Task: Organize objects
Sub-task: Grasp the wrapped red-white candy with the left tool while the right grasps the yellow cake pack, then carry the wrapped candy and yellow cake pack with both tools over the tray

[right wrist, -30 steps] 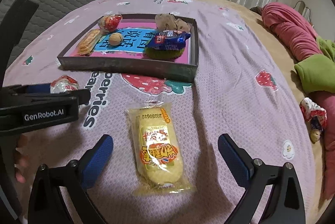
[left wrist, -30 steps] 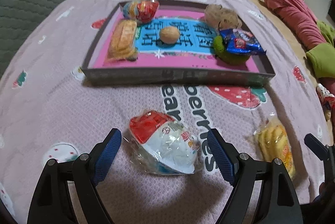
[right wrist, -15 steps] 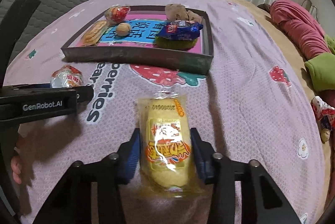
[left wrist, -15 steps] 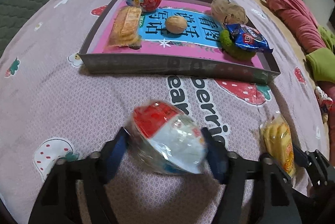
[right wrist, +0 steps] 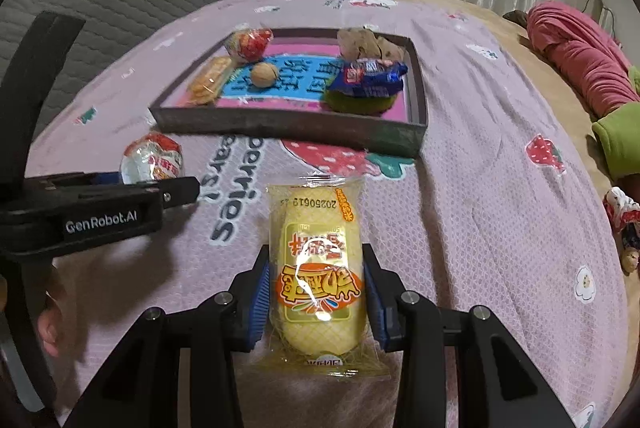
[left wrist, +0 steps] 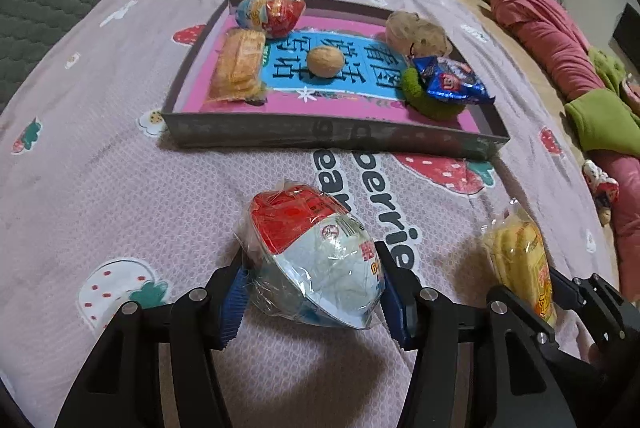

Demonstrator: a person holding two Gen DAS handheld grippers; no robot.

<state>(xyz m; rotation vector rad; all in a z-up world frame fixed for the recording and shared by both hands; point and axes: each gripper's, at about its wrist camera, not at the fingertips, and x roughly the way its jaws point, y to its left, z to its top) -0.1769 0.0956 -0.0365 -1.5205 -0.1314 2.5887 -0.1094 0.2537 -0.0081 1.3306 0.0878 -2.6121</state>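
The bed (left wrist: 120,156) under my hands is spread with a pink strawberry-print sheet, and the biggest thing on it is the shallow grey tray (left wrist: 332,136) with a pink and blue printed floor, lying beyond both my tongs. In that tray a green plush ring (left wrist: 430,104) sits at the right end with a blue snack packet (left wrist: 450,80) resting on top of it, and a tan fuzzy thing (left wrist: 416,32) lies behind them; a wrapped biscuit pack (left wrist: 240,66) lies along the left side, a red and white wrapped egg (left wrist: 270,12) sits in the far left corner, and a walnut (left wrist: 325,62) rests in the middle. My right tongs (right wrist: 316,292) are clamped on the yellow cake packet (right wrist: 316,264), blue pads pressed against both its long sides, near the tray's front wall. My left tongs (left wrist: 314,288) are closing on a wrapped red and white egg toy (left wrist: 312,260), pads already pressing its crinkled film on either side, the egg between them and in front of the tray
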